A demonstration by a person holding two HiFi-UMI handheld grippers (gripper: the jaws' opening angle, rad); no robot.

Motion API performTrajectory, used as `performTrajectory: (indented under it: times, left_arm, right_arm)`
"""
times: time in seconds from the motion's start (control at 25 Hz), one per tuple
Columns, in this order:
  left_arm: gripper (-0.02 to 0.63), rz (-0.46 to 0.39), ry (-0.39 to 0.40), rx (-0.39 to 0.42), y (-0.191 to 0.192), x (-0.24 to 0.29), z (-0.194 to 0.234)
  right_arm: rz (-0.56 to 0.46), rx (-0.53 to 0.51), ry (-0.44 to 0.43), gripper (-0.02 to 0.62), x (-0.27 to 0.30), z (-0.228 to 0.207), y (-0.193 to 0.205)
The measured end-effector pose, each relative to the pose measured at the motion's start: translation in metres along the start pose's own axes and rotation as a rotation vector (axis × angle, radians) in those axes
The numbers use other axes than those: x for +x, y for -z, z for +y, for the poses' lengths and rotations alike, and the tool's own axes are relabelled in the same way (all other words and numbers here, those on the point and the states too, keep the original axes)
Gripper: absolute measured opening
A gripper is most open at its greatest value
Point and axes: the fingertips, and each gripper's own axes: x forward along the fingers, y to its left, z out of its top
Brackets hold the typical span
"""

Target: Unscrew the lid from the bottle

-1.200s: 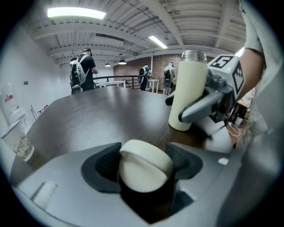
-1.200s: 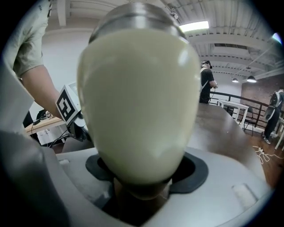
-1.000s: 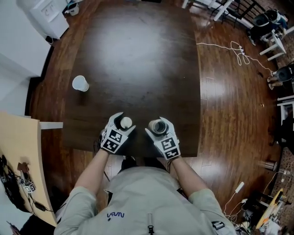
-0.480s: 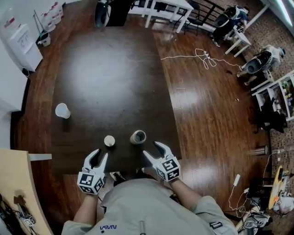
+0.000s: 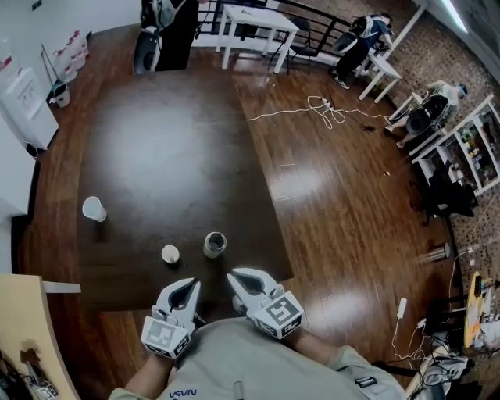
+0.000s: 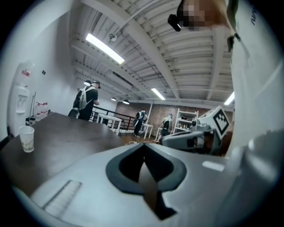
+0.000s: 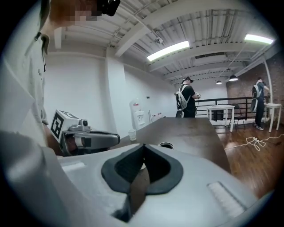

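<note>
The open bottle (image 5: 215,244) stands upright near the dark table's front edge, its mouth (image 7: 165,145) showing just past my right jaws. Its small white lid (image 5: 170,254) lies on the table a little to the bottle's left, apart from it. Both grippers are drawn back off the table, close to my body. My left gripper (image 5: 190,287) is shut with nothing between its jaws, which meet tip to tip (image 6: 143,146). My right gripper (image 5: 235,276) is shut and empty too (image 7: 143,146).
A white paper cup (image 5: 94,208) stands at the table's left side. The dark table (image 5: 164,148) reaches far ahead. To its right are wooden floor and a white cable (image 5: 324,109). White tables and people stand at the back (image 5: 250,23).
A second ago the left gripper held the lid and the right held the bottle. Both now stand on the table, and the two grippers have pulled back towards my body and shut.
</note>
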Motion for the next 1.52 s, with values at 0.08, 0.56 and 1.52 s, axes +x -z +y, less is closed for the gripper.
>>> performTrajectory:
  times: [0.08, 0.56, 1.52]
  left_arm:
    - [0.003, -0.015, -0.029, 0.01, -0.011, 0.005, -0.008]
    - [0.003, -0.096, -0.345, -0.072, -0.024, 0.026, -0.075]
    - [0.003, -0.159, -0.595, -0.064, 0.044, -0.041, -0.268]
  right_arm:
    - [-0.019, -0.013, -0.038, 0.002, -0.002, 0.0, -0.002]
    - [-0.074, -0.124, -0.304, 0.002, -0.041, -0.009, 0.012]
    - [-0.058, -0.226, -0.551, 0.002, -0.212, 0.067, 0.051]
